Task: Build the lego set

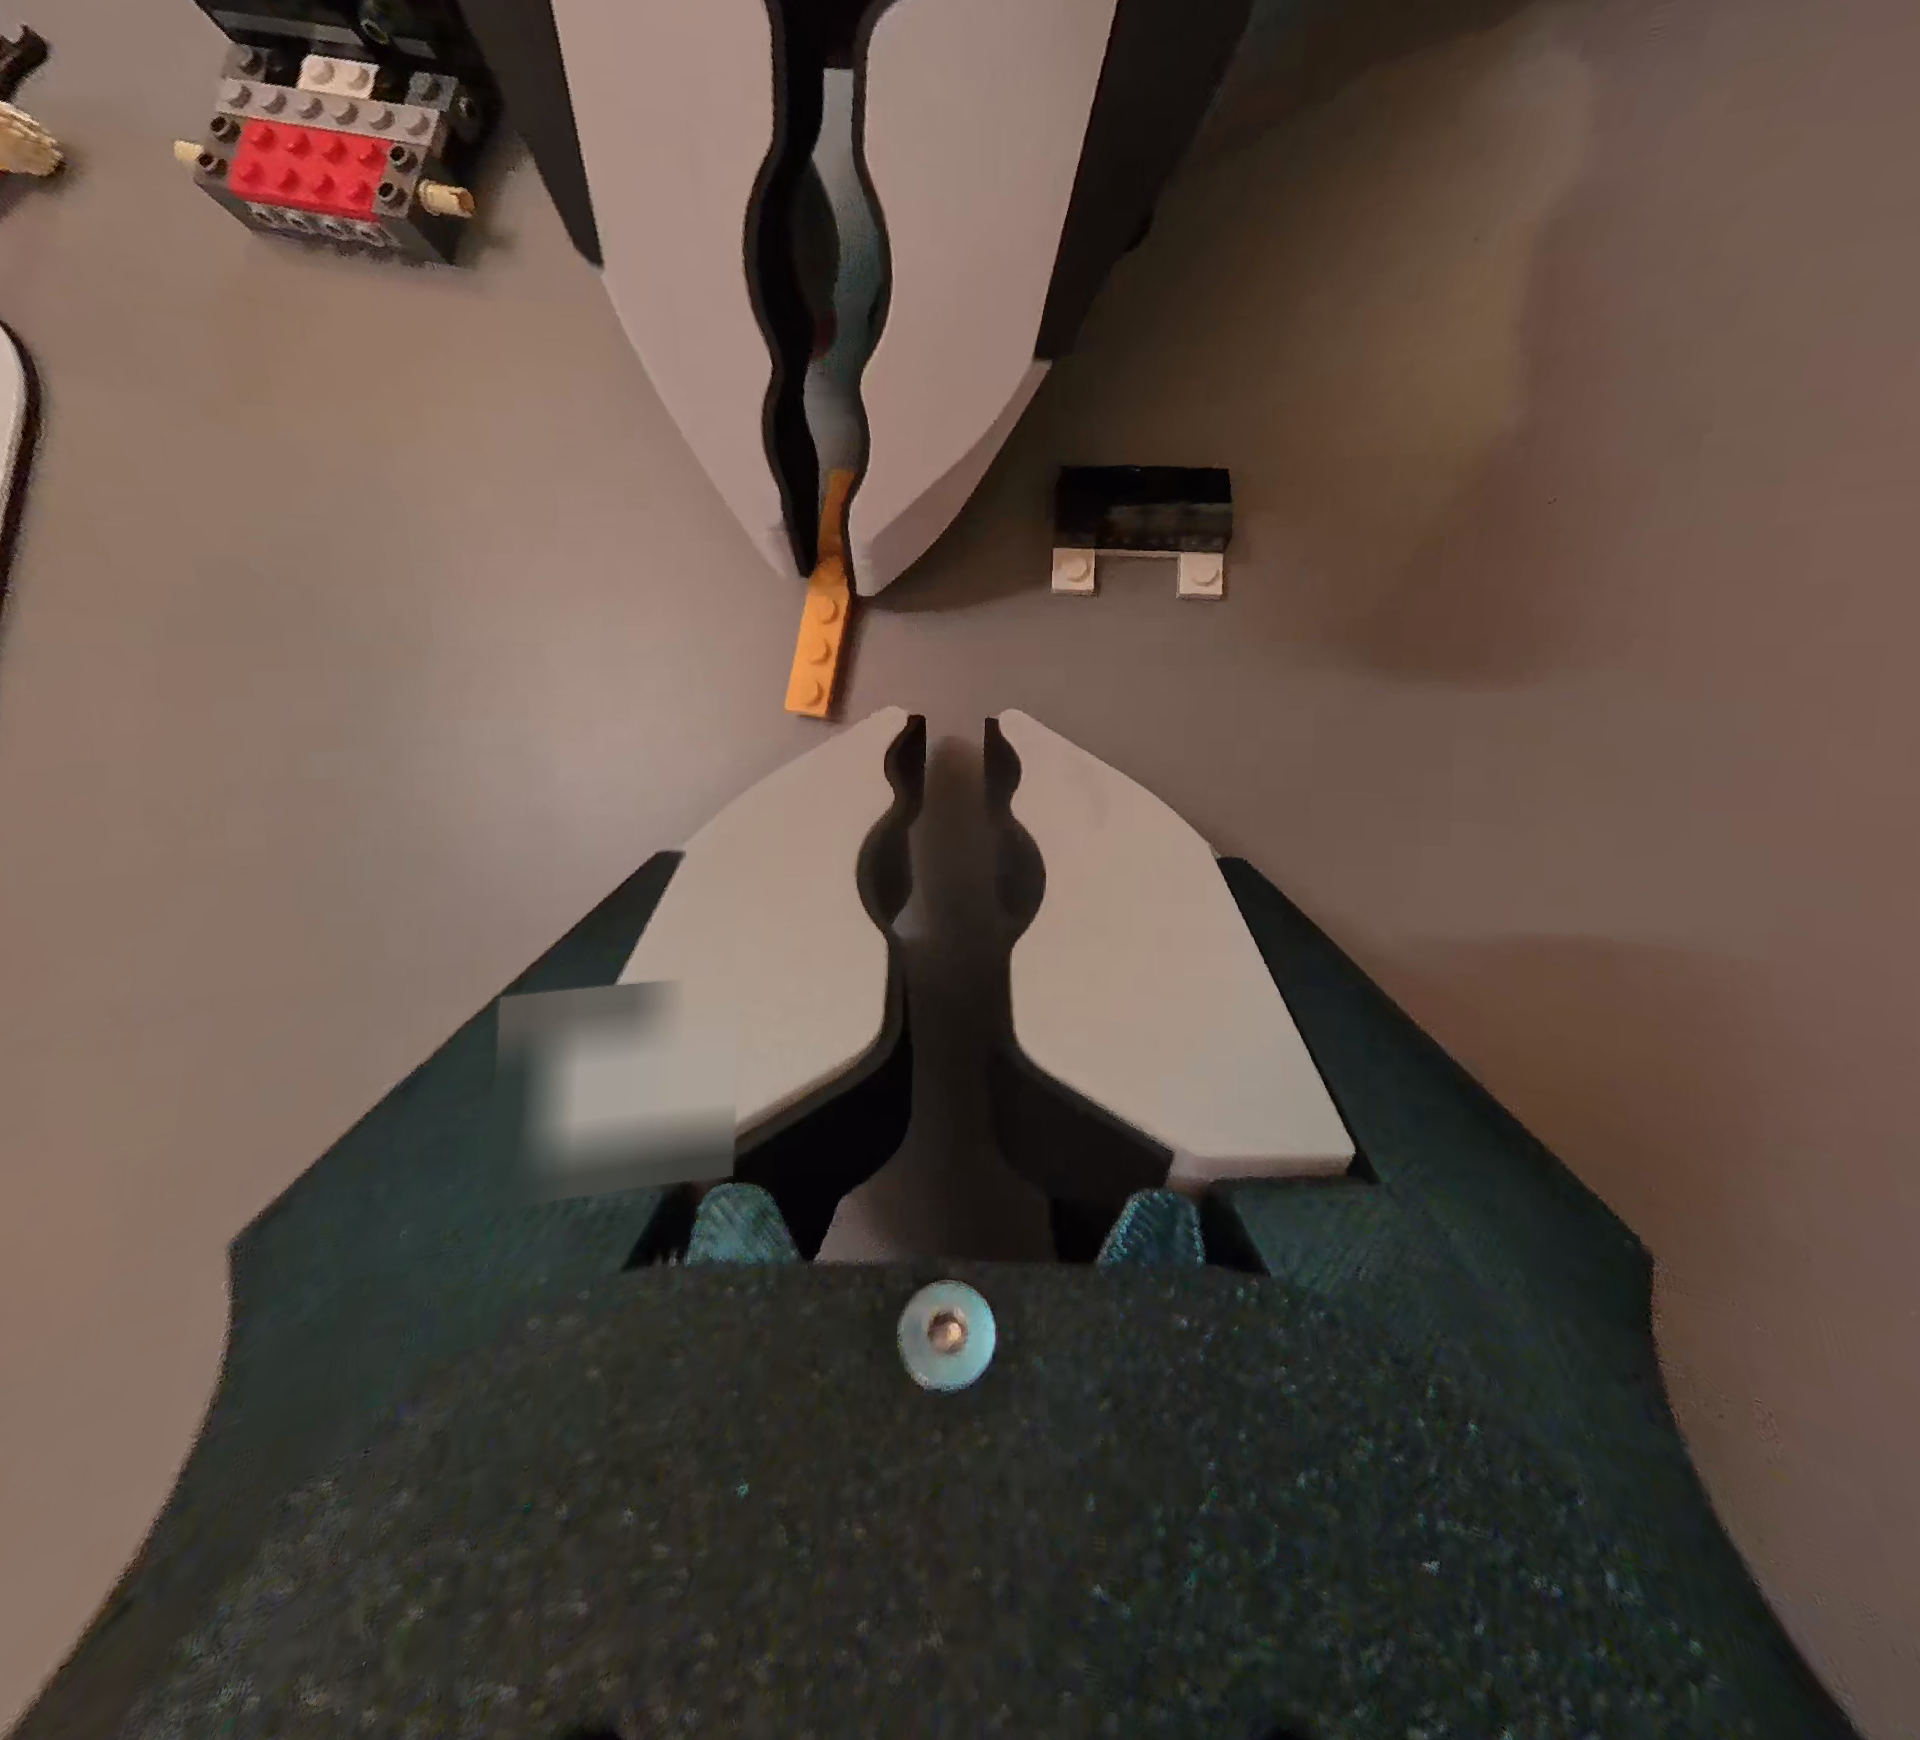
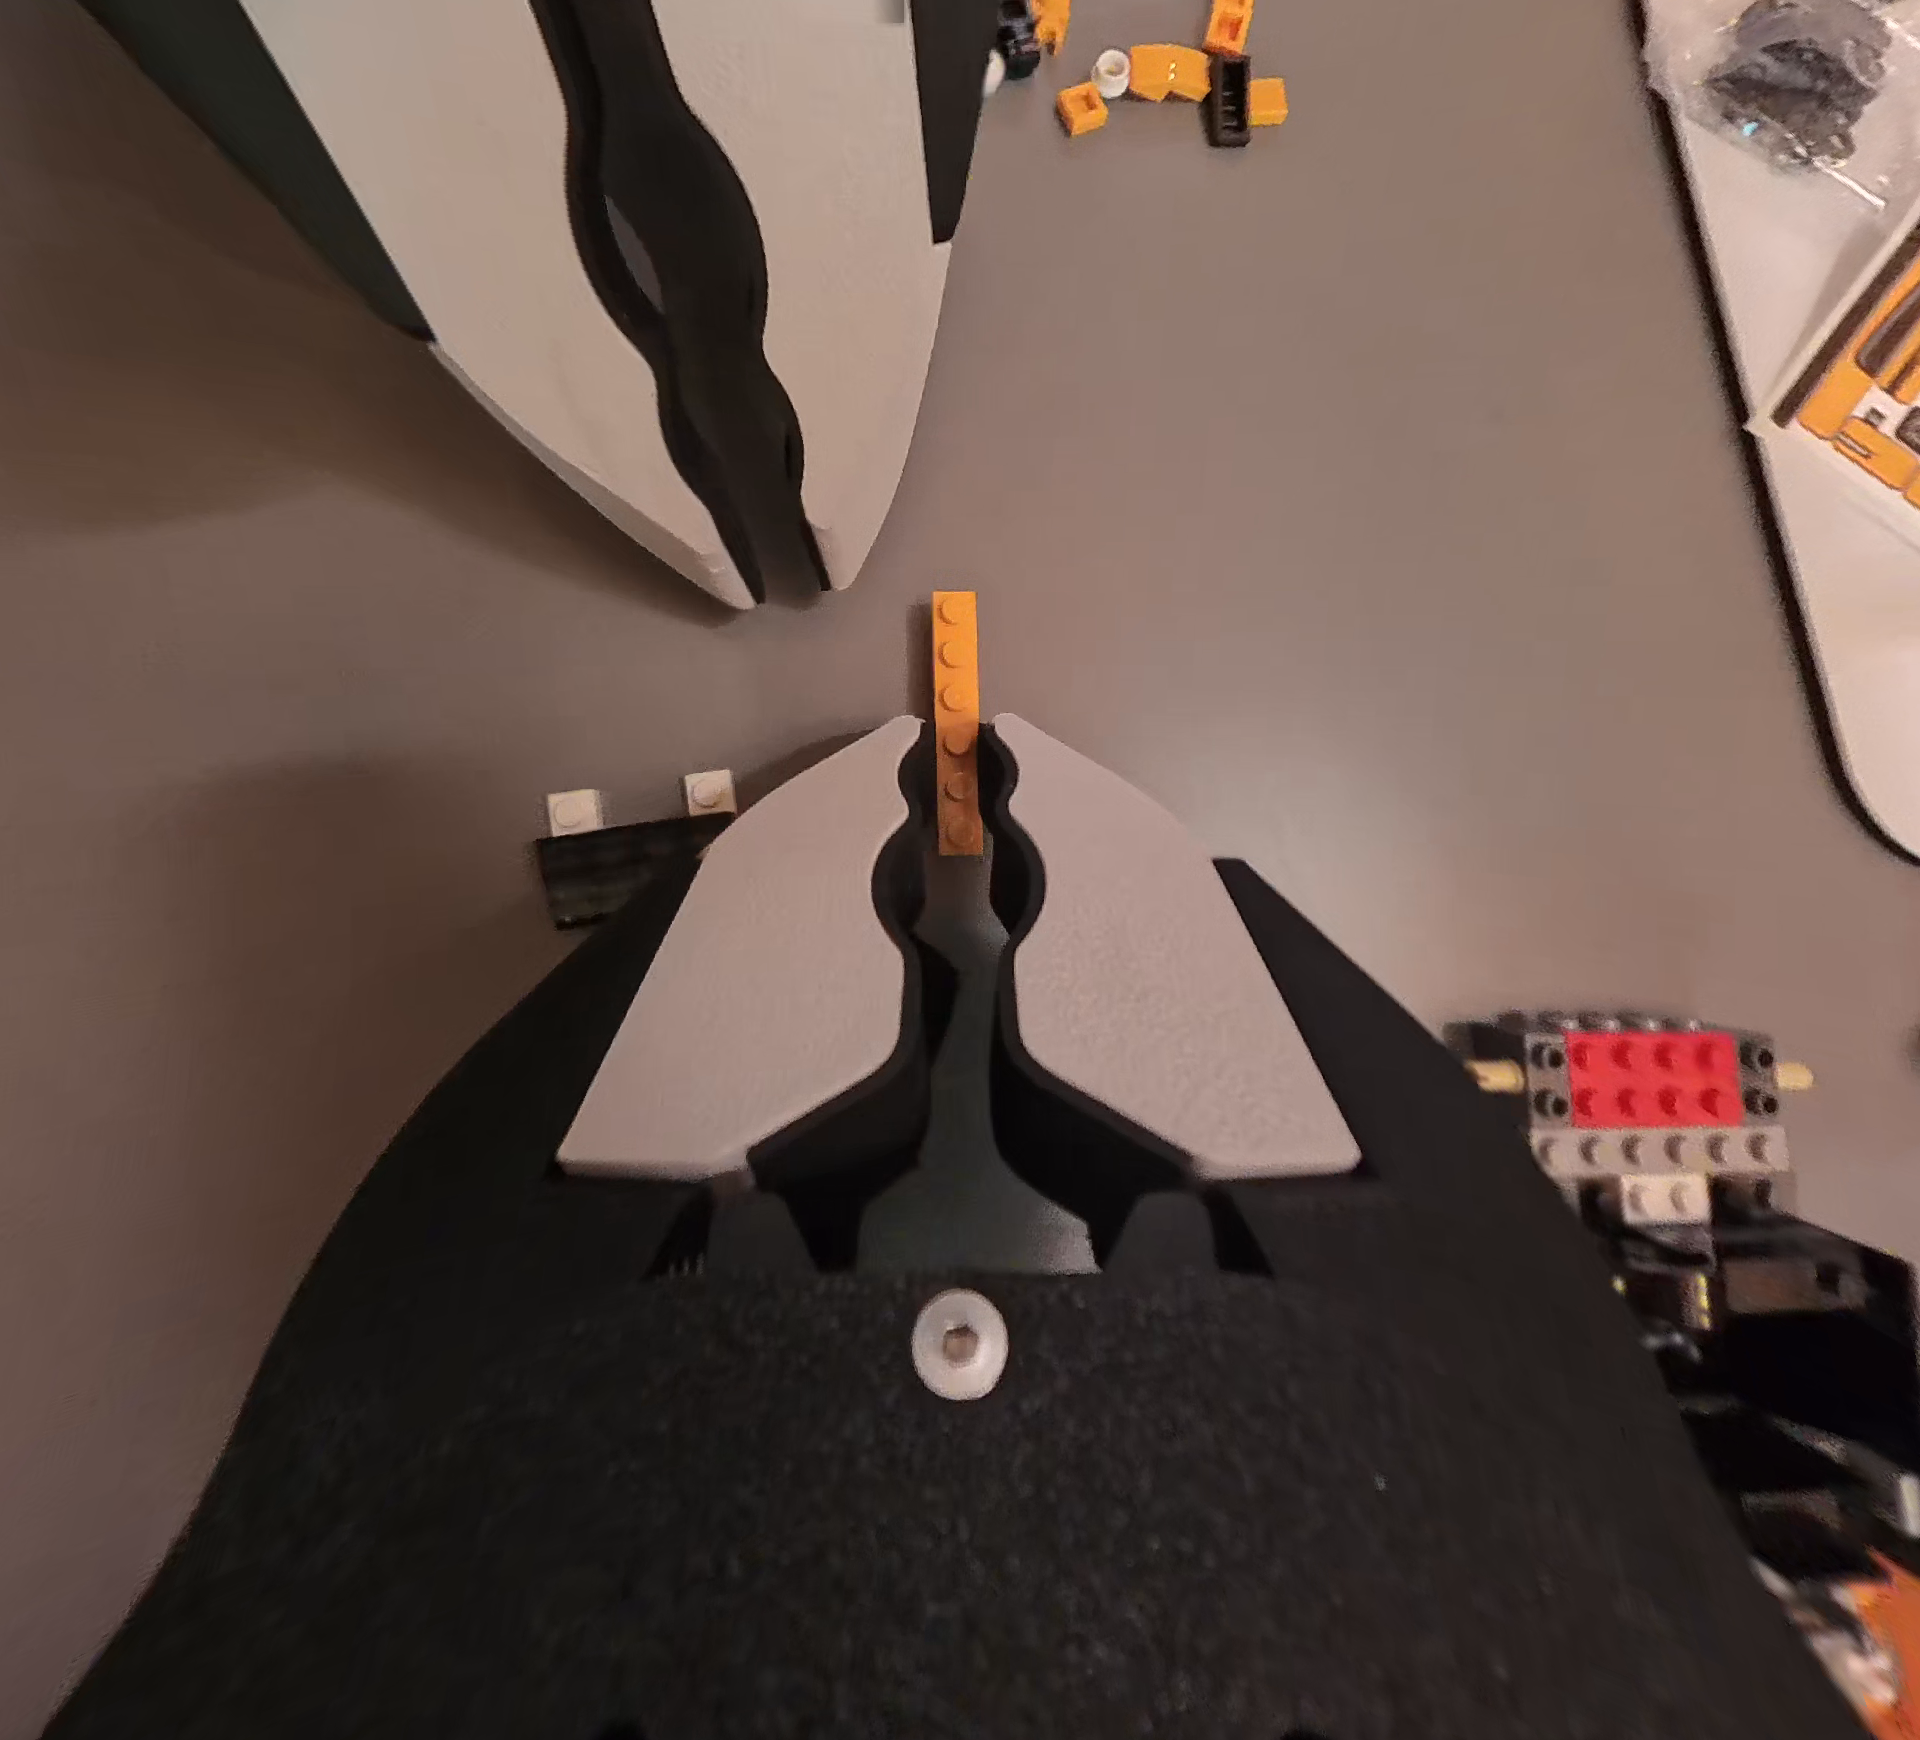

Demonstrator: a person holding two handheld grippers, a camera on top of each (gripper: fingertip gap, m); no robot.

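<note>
A long orange plate (image 1: 821, 651) is pinched by its end in my right gripper (image 2: 956, 726), which is shut on it; the plate's free end (image 2: 954, 641) sticks out forward, low over the grey table. In the left wrist view the right gripper (image 1: 828, 573) comes in from the top. My left gripper (image 1: 954, 724) faces it, empty, its jaws a narrow gap apart, tips just right of the plate's free end. It shows at upper left in the right wrist view (image 2: 792, 591). A partial build with a red brick on top (image 1: 312, 163) stands aside.
A small black piece with two white single studs (image 1: 1141, 527) lies beside the right gripper, also seen in the right wrist view (image 2: 623, 859). Loose orange, white and black parts (image 2: 1164, 59) lie farther off. A white tray (image 2: 1704, 163) holds a bag of dark parts (image 2: 1808, 49). Left and right tips are no more than a few centimetres apart.
</note>
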